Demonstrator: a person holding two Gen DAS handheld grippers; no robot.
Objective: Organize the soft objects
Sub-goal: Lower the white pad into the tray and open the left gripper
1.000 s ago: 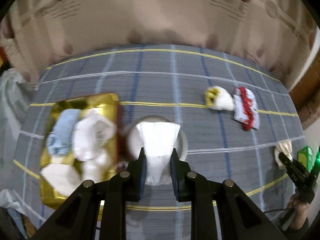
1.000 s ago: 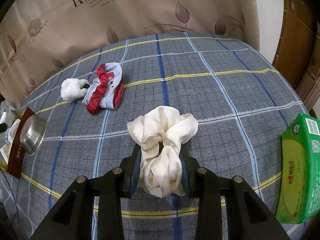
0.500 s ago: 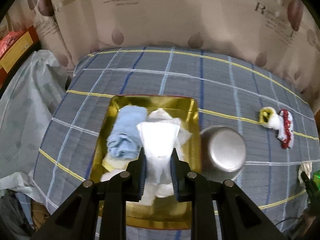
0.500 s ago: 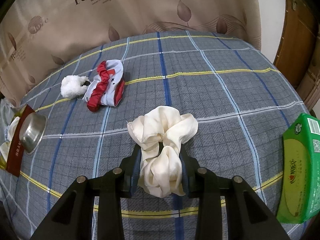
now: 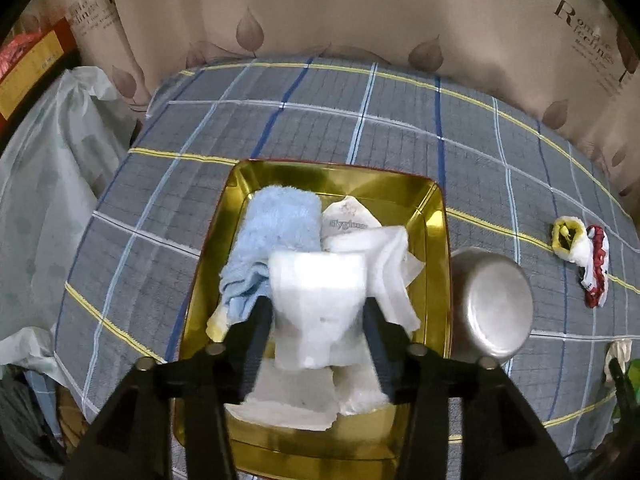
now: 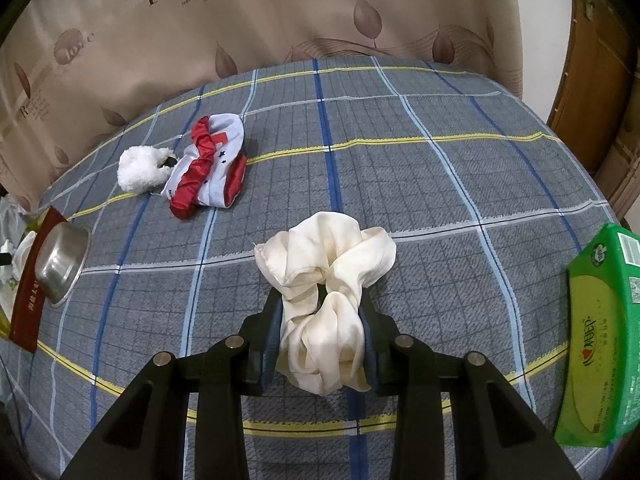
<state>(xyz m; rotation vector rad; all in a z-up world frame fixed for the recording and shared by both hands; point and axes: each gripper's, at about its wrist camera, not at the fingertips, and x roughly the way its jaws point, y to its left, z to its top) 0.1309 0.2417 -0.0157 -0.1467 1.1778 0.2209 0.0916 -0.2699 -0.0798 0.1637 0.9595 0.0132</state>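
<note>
Left tool had just spread apart around the white cloth over the gold tray, right tool clamped on the cream scarf, so I'd lift straight up.

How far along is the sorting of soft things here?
Done: a blue towel and white cloths lie in the gold tray. In hand: the left hand-held gripper, jaws just opening, releases a white cloth over it; the right hand-held gripper clamps a cream scarf. Left: fluffy white piece, red-and-white piece.

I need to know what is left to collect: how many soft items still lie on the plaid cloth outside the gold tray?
3: a fluffy white piece beside the red and white fabric at far left, and the cream scarf clamped in the right gripper.
</note>
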